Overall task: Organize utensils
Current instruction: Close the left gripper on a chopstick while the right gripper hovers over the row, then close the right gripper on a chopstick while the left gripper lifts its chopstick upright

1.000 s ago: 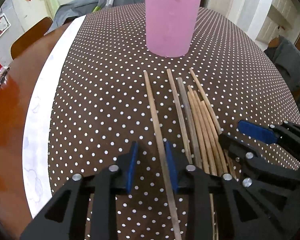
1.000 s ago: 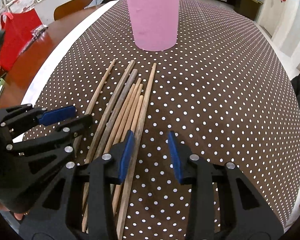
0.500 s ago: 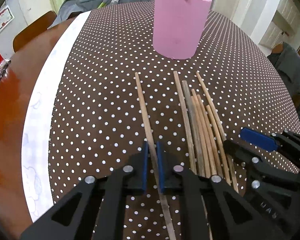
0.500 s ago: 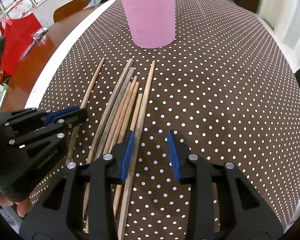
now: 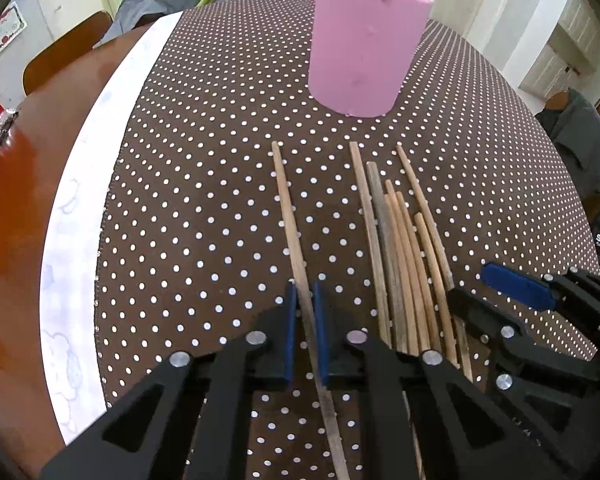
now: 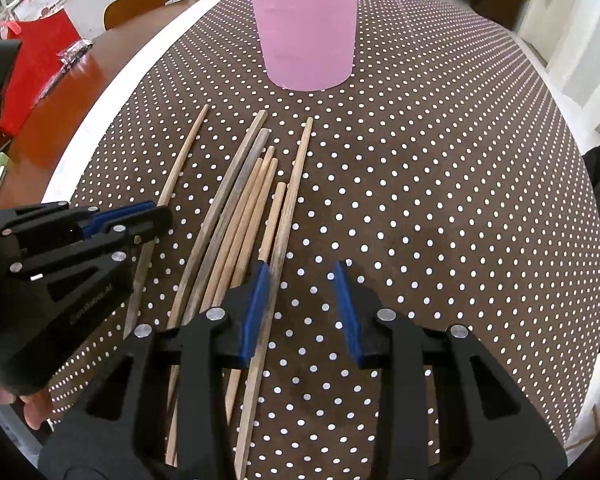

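Several wooden chopsticks (image 5: 404,248) lie side by side on a brown polka-dot tablecloth (image 5: 204,200). One lone chopstick (image 5: 288,208) lies to their left. My left gripper (image 5: 305,300) is shut on this lone chopstick; it also shows in the right wrist view (image 6: 140,216). A pink cup (image 5: 364,44) with chopsticks inside stands beyond. My right gripper (image 6: 300,280) is open, its left finger beside the rightmost chopstick (image 6: 288,216) of the bunch (image 6: 240,208). The pink cup (image 6: 306,24) stands ahead of it.
A white border strip (image 5: 80,184) edges the cloth, with bare wooden table (image 5: 8,216) to the left. A red bag (image 6: 36,68) lies on the table. Chairs and grey clothing stand at the far side.
My left gripper has closed from open onto the lone chopstick and shifted it slightly left of the bunch. My right gripper stays open and has edged closer to the bunch.
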{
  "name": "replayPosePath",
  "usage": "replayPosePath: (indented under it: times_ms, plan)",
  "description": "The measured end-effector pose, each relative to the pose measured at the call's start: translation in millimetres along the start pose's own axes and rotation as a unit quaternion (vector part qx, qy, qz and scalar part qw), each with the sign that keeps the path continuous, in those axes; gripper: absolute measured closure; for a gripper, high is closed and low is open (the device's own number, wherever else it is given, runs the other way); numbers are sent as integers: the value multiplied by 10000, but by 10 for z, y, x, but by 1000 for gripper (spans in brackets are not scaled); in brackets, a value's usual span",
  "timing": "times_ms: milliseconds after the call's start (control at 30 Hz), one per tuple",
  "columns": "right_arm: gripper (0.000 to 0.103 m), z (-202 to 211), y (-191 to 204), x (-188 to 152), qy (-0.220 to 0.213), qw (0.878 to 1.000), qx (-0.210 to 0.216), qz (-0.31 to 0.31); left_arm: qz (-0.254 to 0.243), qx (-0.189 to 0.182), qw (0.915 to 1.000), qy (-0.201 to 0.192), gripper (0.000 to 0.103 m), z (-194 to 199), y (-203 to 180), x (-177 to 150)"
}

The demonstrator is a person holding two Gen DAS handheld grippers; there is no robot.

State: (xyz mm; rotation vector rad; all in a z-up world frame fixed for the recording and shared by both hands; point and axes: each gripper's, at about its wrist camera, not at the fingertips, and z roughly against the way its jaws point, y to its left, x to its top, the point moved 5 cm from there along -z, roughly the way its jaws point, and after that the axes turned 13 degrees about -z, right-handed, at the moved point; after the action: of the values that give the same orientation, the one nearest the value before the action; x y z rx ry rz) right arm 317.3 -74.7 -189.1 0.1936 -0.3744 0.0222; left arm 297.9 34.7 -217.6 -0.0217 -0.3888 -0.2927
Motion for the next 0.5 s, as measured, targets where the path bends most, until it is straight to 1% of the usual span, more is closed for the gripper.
replayPosePath:
  times_ms: [67, 133, 300, 367, 433, 467, 500]
  plan:
    - [69, -2, -8, -9, 6, 10000, 63, -49, -47, 23, 10000, -22, 94, 0, -5, -3]
    - [69, 6, -32, -24, -3, 10000, 30, -22, -59, 48, 10000, -30, 94, -2, -10, -9]
    - [69, -43, 71, -28, -4, 9993, -311, 195, 4, 67, 10000, 33, 93, -4, -11, 3]
    - [71, -61, 98, 0, -2, 9991, -381, 200, -35, 87, 9999, 43, 93, -5, -15, 3]
    - [83, -70, 115, 21, -12, 9991, -381, 205, -3, 66, 10000, 41, 93, -4, -9, 2]
    - [85, -72, 121, 34, -26, 9991, -383, 205, -6, 62, 10000, 23, 94, -5, -7, 4]
    - [92, -79, 130, 75, -34, 9991, -378, 196, -8, 58, 10000, 1, 94, -5, -4, 4]
